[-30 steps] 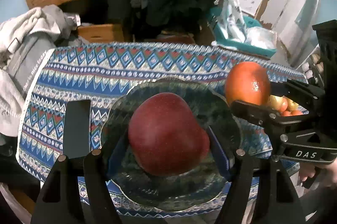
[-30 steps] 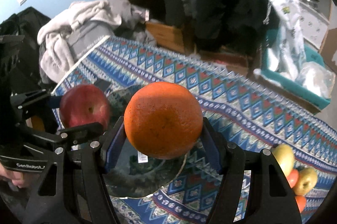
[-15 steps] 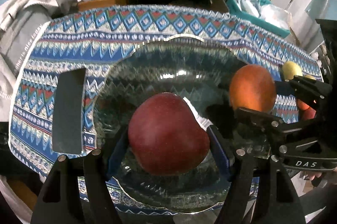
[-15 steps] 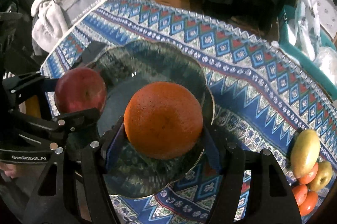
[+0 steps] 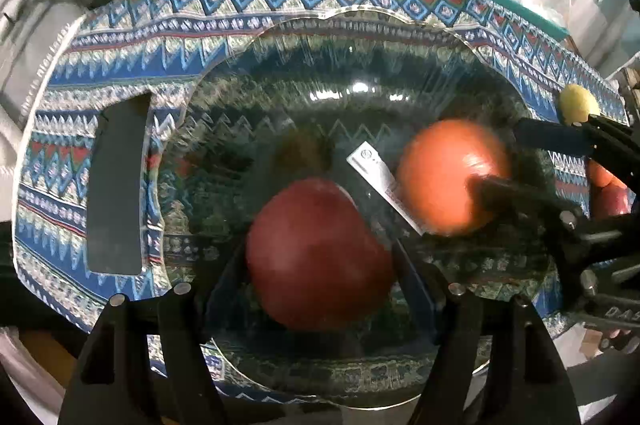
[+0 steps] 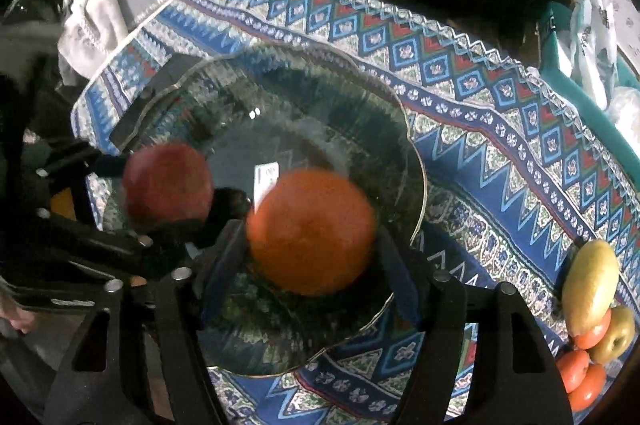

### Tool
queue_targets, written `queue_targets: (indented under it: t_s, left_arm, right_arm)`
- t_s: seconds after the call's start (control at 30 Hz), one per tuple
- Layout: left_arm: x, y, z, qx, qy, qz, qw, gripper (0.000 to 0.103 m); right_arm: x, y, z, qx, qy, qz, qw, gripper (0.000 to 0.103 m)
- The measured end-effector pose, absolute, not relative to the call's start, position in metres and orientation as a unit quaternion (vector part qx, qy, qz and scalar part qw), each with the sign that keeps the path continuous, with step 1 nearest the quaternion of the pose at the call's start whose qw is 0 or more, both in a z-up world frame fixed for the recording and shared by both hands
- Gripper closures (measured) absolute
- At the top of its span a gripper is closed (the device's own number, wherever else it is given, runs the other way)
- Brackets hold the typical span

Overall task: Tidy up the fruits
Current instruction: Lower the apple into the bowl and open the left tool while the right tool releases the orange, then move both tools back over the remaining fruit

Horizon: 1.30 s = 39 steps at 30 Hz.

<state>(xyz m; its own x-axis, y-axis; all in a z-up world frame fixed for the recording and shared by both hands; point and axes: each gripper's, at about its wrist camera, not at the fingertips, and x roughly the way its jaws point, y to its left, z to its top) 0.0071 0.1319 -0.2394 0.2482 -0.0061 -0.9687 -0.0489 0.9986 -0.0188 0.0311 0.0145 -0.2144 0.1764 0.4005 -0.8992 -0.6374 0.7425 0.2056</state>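
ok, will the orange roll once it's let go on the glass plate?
Probably a little: the orange is round and the plate looks smooth and glossy. The plate seems to dip toward its middle, so it should settle inside, maybe against the apple.

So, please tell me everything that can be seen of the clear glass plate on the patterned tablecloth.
The clear glass plate is wide and shallow, with a wavy, scalloped rim edged by a thin bright line. It lies flat on the blue patterned tablecloth, whose zigzags show through the glass. A small white label shows near its middle. A red apple and an orange, each gripped between black jaws, are over it; whether they touch it cannot be told.
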Motion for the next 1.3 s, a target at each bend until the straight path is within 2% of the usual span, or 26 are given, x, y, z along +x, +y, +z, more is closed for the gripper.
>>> queue_targets:
  t_s: [0.23, 0.6, 0.83, 1.1, 1.3]
  left_arm:
    - [0.006, 0.128, -0.213, -0.014, 0.584, 0.014, 0.812, 0.028]
    - [0.005, 0.096, -0.178, -0.014, 0.556, -0.021, 0.831, 0.028]
    - [0.002, 0.071, -0.157, -0.011, 0.54, -0.047, 0.84, 0.024]
    - [-0.002, 0.039, -0.138, -0.006, 0.526, -0.076, 0.847, 0.018]
    - [-0.004, 0.009, -0.134, 0.022, 0.522, -0.093, 0.847, 0.016]
  right_arm:
    - [0.034, 0.005, -0.202, -0.087, 0.531, 0.343, 0.77, 0.035]
    - [0.03, -0.029, -0.151, -0.059, 0.491, 0.31, 0.812, 0.035]
    - [0.026, -0.064, -0.131, -0.041, 0.485, 0.285, 0.826, 0.032]
    - [0.016, -0.113, -0.114, -0.023, 0.471, 0.24, 0.848, 0.018]
    - [0.01, -0.145, -0.109, -0.018, 0.473, 0.215, 0.854, 0.017]
